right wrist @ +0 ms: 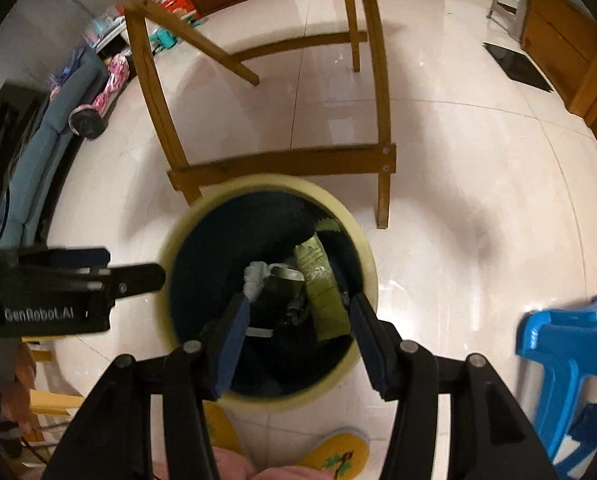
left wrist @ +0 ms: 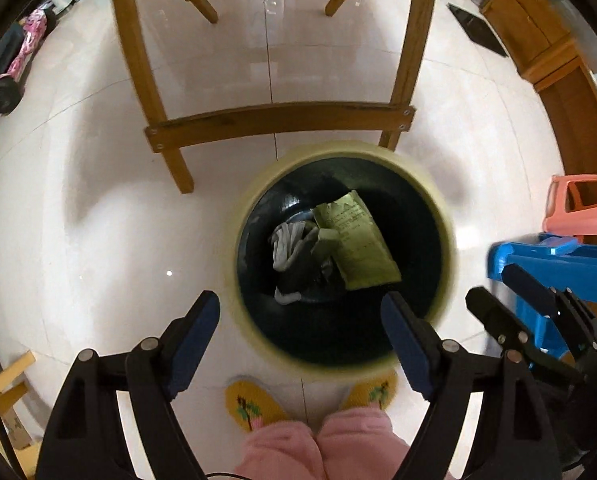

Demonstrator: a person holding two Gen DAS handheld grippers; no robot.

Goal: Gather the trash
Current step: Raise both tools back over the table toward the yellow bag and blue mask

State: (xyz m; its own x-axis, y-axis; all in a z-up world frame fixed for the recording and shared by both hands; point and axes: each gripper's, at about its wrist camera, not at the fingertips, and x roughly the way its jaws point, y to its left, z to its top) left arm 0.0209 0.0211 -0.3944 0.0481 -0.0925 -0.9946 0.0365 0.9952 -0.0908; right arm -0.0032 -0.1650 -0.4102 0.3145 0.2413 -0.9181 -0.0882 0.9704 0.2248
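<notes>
Left gripper (left wrist: 300,328) hangs over the near rim of the bin (left wrist: 258,184), jaws spread, nothing between them, likely poised for a drop. Below and ahead of it, in the bin's dark bottom, lie white crumpled paper (left wrist: 288,242) and a green packet (left wrist: 358,240). Right gripper (right wrist: 298,336), just beside, tilts into the same opening, jaws apart and empty. Chair (left wrist: 274,120) legs stand just beyond the far rim; a blue stool (right wrist: 570,364) sits to the right. Open floor to the left.
</notes>
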